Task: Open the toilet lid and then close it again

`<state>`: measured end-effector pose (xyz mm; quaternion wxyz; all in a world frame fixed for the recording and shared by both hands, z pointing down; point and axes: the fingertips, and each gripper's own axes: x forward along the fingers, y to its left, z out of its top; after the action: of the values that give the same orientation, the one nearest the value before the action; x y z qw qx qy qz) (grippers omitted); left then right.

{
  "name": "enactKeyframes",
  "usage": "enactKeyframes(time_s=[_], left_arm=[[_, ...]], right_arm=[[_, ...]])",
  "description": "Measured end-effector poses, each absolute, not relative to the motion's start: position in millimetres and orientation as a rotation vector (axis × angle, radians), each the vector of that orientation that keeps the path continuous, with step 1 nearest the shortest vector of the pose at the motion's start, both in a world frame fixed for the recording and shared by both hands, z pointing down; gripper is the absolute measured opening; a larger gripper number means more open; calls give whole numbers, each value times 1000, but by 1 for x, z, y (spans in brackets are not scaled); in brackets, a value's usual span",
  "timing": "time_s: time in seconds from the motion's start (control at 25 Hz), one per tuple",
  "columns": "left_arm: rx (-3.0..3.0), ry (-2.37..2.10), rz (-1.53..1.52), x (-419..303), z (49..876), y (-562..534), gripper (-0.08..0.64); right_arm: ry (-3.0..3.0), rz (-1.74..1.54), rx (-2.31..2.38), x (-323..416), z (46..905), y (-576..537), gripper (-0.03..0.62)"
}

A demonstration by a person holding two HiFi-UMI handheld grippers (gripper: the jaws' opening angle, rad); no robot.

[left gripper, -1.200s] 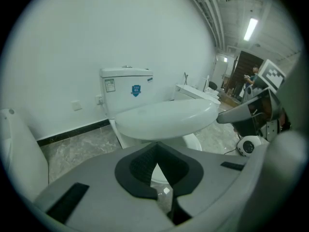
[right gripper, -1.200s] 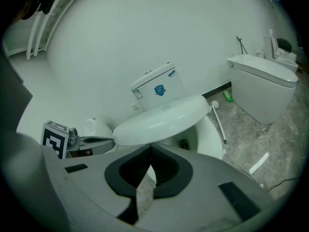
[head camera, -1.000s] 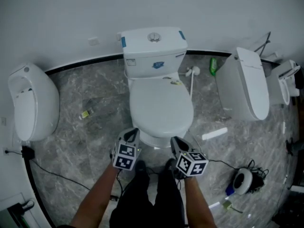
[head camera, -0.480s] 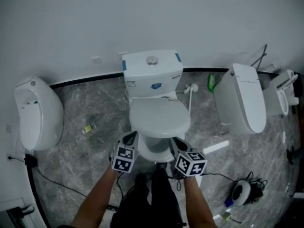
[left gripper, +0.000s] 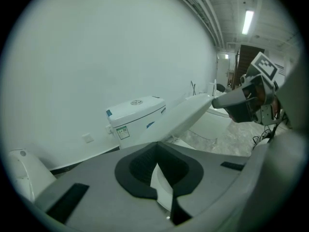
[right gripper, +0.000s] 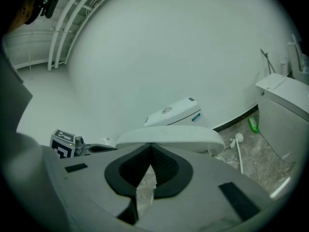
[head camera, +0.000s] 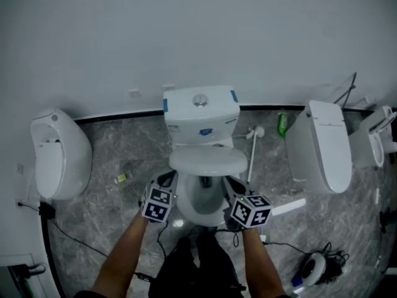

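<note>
The white plastic toilet lid (head camera: pixel 208 161) stands partly raised, tilted up from its hinge on the white ceramic toilet (head camera: pixel 201 198), so that the open bowl shows beneath its front edge. The left tongs (head camera: pixel 167 180) sit at the lid's front left edge and the right tongs (head camera: pixel 232 184) at its front right. Both pairs are pressed together with nothing between them, and in each gripper view the lid lies just beyond the joined tips.

Behind the lid stands the white rectangular cistern (head camera: pixel 201 113), with a round chrome flush button (head camera: pixel 200 100) on top. Strips of blue tape (head camera: pixel 166 106) mark its upper corners. Its front bears a blue logo sticker (head camera: pixel 206 131) and, to the left, a small white label with green print (head camera: pixel 174 128); the writing on both is too small to read.

Each gripper carries a cube with black-and-white square markers (head camera: pixel 156 203). A green bottle (head camera: pixel 283 123) stands on the grey marbled floor (head camera: pixel 118 210) by the wall.
</note>
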<state>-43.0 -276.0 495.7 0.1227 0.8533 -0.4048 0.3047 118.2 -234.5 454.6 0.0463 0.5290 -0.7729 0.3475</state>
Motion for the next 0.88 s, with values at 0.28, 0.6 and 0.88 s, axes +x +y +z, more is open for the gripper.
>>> enactKeyframes(time_s=[0.28,0.6,0.88], left_arm=[[2527,-1145,891,-16,479,-295,9],[2545,-1123,751,59,450,-313,9],[2501,-1213,747,41,446,-336,9]], right_arm=[[-2402,1031,1542,129,436,-270,11],[-2438,1053,1474,140,423,-307,11],[-2436,1011,1488,151,410,-349,11]])
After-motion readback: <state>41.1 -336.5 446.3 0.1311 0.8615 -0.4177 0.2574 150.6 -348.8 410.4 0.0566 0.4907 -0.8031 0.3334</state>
